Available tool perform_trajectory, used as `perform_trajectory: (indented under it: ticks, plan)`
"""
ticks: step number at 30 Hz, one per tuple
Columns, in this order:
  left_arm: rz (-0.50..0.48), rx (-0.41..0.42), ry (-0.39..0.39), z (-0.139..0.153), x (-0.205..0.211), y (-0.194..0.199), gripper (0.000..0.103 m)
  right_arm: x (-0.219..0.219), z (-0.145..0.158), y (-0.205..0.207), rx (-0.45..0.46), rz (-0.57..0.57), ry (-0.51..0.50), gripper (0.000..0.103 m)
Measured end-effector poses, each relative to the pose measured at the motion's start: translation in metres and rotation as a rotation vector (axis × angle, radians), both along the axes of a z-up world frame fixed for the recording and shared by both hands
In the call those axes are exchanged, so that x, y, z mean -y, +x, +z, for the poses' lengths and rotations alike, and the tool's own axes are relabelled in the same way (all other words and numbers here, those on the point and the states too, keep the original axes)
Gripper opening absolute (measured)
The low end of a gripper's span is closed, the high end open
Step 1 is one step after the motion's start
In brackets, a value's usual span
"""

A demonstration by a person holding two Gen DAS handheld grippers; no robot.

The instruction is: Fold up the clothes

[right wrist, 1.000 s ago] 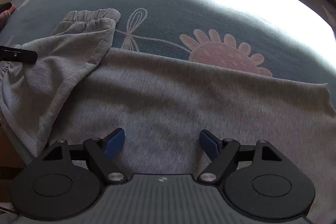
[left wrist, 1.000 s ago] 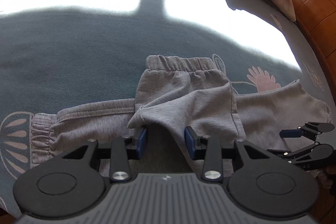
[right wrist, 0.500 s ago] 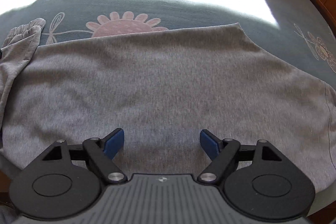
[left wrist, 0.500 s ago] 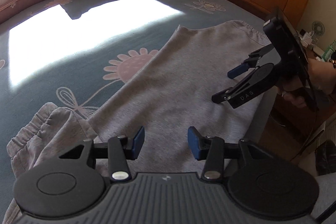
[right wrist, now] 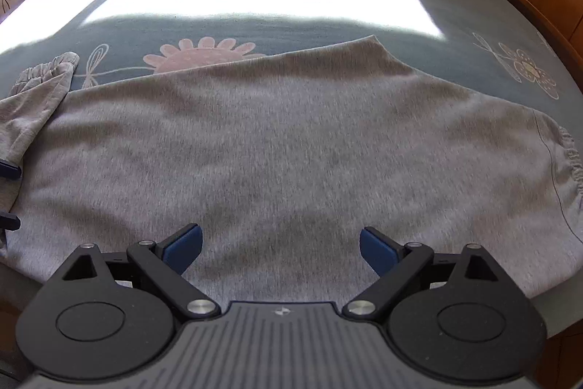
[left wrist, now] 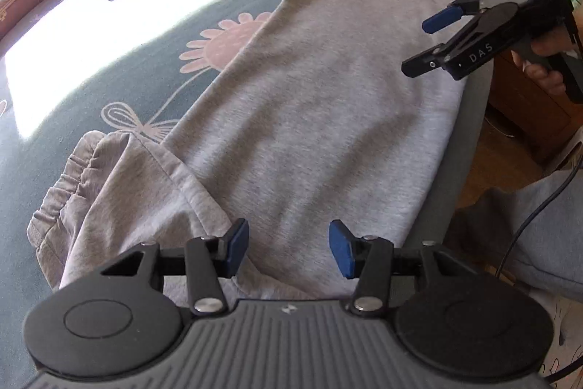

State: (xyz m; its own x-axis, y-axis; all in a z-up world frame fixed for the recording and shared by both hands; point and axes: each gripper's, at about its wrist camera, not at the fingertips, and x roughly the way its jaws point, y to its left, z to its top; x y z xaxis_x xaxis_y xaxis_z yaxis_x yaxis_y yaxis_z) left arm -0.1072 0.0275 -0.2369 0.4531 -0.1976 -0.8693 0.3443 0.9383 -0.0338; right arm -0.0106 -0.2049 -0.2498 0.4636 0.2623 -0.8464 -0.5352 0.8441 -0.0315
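The grey sweatpants [left wrist: 320,119] lie spread across the near edge of the bed [left wrist: 109,68], on its blue flowered sheet, with one leg already doubled back so that its elastic cuff [left wrist: 62,192] bunches at the left of the left wrist view. The elastic waistband [right wrist: 572,163] sits at the far right of the right wrist view.

The left claw [left wrist: 288,248] hangs over the fabric beside the folded leg's seam, its jaws opening with only flat cloth beneath them and nothing pinched. The right claw [right wrist: 280,248], held by a hand [left wrist: 546,61], hovers above the seat of the pants near the waistband, its jaws spreading wide and empty too.

The next fold likely needs each claw to bite a single edge cleanly, one at the waistband and one at the near hem, and both to lift together so the cloth stays flat.
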Motion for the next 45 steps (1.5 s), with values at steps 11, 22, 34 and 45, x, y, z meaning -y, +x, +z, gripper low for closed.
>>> perform_trajectory:
  ticks: [11, 22, 34, 45]
  plan:
    - [0.154, 0.154, -0.269, 0.0, 0.109, 0.184, 0.049, 0.113, 0.008, 0.074, 0.005, -0.024, -0.007, 0.096]
    - [0.259, 0.15, -0.196, -0.028, 0.121, 0.248, 0.05, 0.16, -0.002, 0.092, -0.028, -0.116, 0.124, 0.096]
    - [0.058, 0.168, -0.139, -0.036, 0.174, 0.25, 0.058, 0.146, -0.021, 0.067, -0.027, 0.001, 0.041, 0.099]
    - [0.045, 0.097, -0.107, -0.01, 0.154, 0.156, 0.06, 0.128, -0.006, 0.066, -0.003, -0.014, -0.007, 0.099]
